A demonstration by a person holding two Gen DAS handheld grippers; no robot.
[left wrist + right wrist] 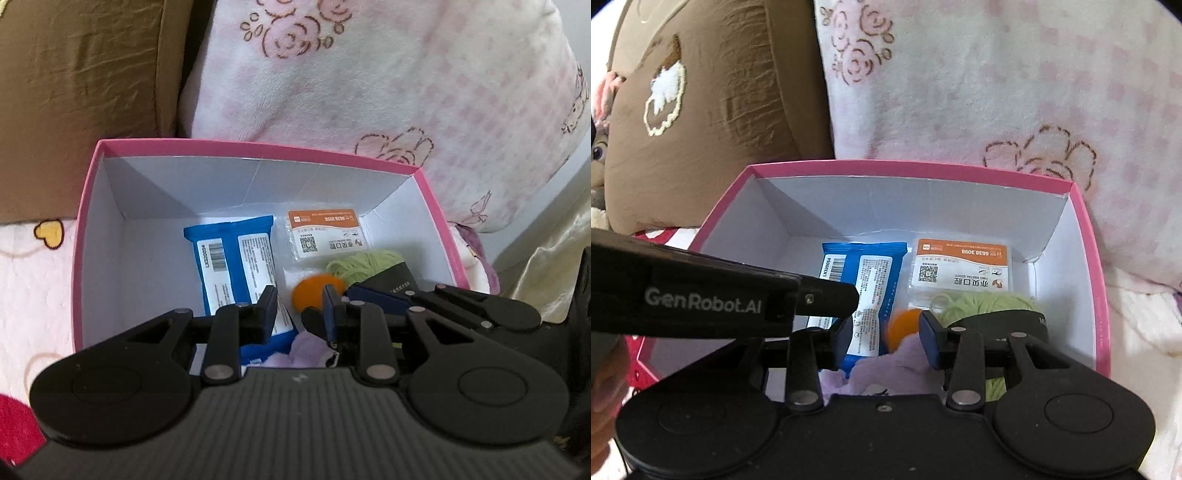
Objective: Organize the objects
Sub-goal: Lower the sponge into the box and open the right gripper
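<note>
A pink box with white walls (pixel 88 206) (pixel 1097 280) stands on the bed. Inside lie a blue wipes pack (pixel 229 258) (pixel 871 288), a clear packet with an orange label (pixel 325 236) (pixel 960 269), green yarn with a black band (pixel 365 264) (pixel 979 302), an orange ball (pixel 308 291) (pixel 901 326) and a lilac cloth (pixel 306 347) (pixel 886 365). My left gripper (pixel 300 308) hangs open and empty over the box's near side; it crosses the right wrist view (pixel 827 299). My right gripper (pixel 884 334) is open and empty above the cloth; it shows in the left wrist view (pixel 443 299).
A brown cushion (pixel 81 99) (pixel 713 118) leans behind the box at the left. A pink rose-print blanket (pixel 369 81) (pixel 997 81) rises behind and to the right. The bed sheet (pixel 33 280) lies around the box.
</note>
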